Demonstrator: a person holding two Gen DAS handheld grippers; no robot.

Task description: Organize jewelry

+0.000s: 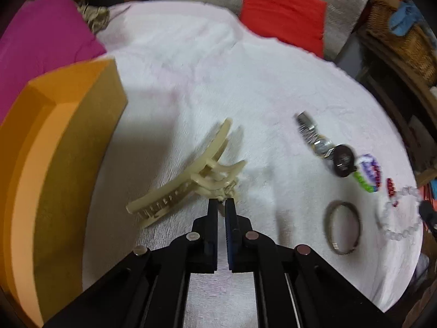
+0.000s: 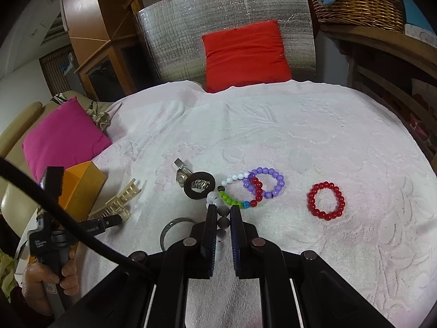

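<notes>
My left gripper (image 1: 221, 201) is shut on the end of a cream hair claw clip (image 1: 188, 180), held just over the white towel beside the open orange box (image 1: 54, 147). The clip also shows in the right wrist view (image 2: 117, 203). My right gripper (image 2: 221, 207) is shut on a white and grey bead bracelet (image 2: 222, 220). On the towel lie a watch (image 2: 183, 176), a dark ring (image 2: 198, 185), a multicolour bead bracelet (image 2: 240, 191), a purple bead bracelet (image 2: 269, 181), a red bead bracelet (image 2: 326, 201) and a metal bangle (image 1: 341, 227).
The white towel (image 2: 273, 136) covers the work surface. A pink cushion (image 2: 62, 136) lies at the left, a red cushion (image 2: 245, 54) at the back against a silver foil panel. A wicker basket (image 2: 355, 0) stands on wooden shelving at the right.
</notes>
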